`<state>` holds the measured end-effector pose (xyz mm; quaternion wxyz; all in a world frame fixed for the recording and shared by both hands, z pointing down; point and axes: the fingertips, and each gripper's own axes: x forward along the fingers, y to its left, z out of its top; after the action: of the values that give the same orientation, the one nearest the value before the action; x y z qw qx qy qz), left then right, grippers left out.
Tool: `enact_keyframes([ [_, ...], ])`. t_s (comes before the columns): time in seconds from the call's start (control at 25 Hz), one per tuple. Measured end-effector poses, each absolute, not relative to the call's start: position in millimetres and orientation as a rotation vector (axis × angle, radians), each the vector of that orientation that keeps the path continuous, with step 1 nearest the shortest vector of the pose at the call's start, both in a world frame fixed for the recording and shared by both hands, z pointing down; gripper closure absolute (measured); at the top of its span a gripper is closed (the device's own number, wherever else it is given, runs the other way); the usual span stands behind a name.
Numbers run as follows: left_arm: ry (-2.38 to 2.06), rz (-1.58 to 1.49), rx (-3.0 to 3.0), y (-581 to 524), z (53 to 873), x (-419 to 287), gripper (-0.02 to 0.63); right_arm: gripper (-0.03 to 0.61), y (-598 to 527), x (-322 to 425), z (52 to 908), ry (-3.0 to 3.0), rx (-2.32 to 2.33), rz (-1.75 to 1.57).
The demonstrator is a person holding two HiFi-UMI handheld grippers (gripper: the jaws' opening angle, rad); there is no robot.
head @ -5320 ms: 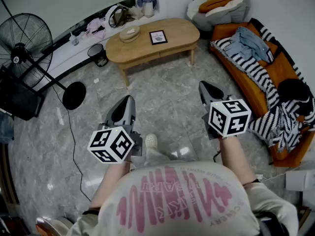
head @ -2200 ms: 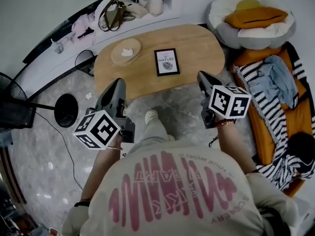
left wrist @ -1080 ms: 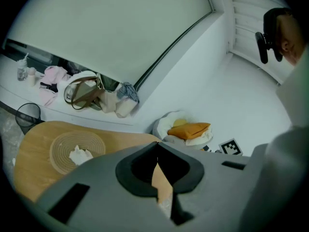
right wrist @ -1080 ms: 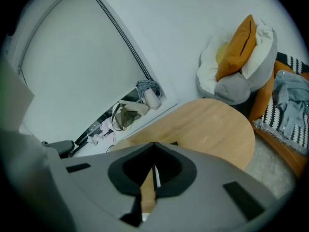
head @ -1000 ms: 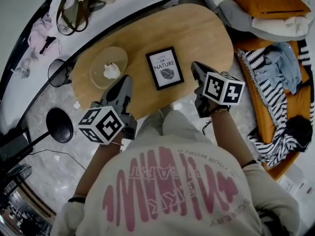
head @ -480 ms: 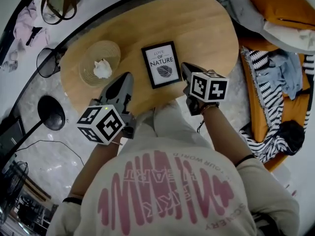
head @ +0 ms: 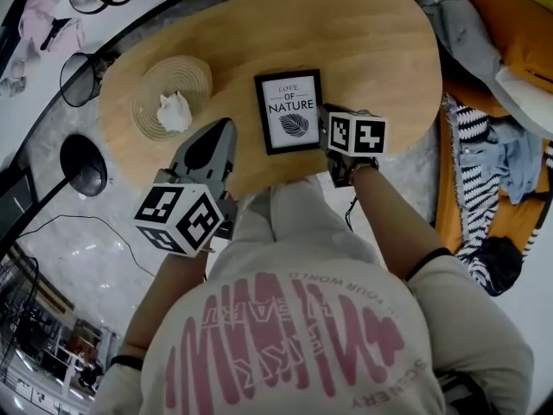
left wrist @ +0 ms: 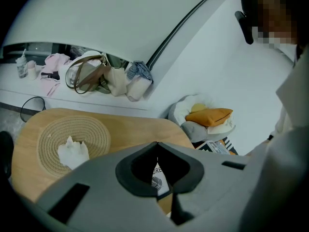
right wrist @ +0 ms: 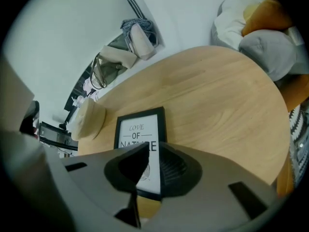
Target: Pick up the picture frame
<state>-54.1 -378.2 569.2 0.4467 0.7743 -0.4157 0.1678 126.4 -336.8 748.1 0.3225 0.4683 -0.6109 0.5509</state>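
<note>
Picture frame: thin black rectangular border, white print with a leaf, lying flat on an oval pale-wood table, toward its near edge. Right gripper: jaws opening, narrowly apart above the frame's right side, clamping nothing; its marker cube hides the frame's lower right corner from the head view. Left gripper: jaw tips together, near a round woven mat bearing an unidentifiable crumpled white lump.

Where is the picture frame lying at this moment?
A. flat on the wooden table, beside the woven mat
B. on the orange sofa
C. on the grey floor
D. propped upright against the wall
A: the picture frame lies face up on the wooden table, with the woven mat next to it on the same tabletop.
</note>
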Motion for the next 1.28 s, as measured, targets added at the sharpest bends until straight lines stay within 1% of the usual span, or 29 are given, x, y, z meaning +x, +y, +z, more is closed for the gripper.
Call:
enact_keyframes([
  [0.04,-1.036,0.412,1.906,-378.1,571.0,-54.1,0.611,0.49,-337.0,127.0,753.5,-1.597,1.217,1.453],
  [0.12,-1.048,0.413,1.886,-375.6,575.0,-54.8,0.611,0.468,-339.5,127.2,762.1,-1.587,1.206,1.462],
  [0.24,-1.068,0.415,1.847,-369.0,582.4,-56.8,0.611,0.404,-344.3,126.0,773.7,-1.567,1.202,1.473],
  [0.32,-1.079,0.411,1.823,-365.7,585.7,-56.8,0.611,0.391,-346.4,126.2,781.1,-1.541,1.198,1.477],
  [0.44,-1.091,0.396,1.806,-365.6,584.5,-56.5,0.611,0.388,-348.1,127.2,789.7,-1.509,1.198,1.474],
  [0.52,-1.104,0.378,1.803,-367.3,580.4,-57.3,0.611,0.44,-347.8,129.9,792.3,-1.502,1.202,1.443],
  [0.88,-1.16,0.355,1.784,-367.6,573.1,-69.1,0.611,0.439,-346.9,130.5,793.1,-1.46,1.208,1.373],
  [1.08,-1.202,0.35,1.763,-368.3,572.0,-81.6,0.611,0.442,-347.8,130.0,793.9,-1.453,1.197,1.386],
  [1.16,-1.207,0.359,1.763,-367.3,571.7,-84.8,0.611,0.449,-348.3,130.9,793.8,-1.459,1.209,1.394],
  [1.28,-1.213,0.363,1.757,-364.6,571.6,-87.1,0.611,0.478,-347.5,133.4,794.1,-1.468,1.216,1.413],
])
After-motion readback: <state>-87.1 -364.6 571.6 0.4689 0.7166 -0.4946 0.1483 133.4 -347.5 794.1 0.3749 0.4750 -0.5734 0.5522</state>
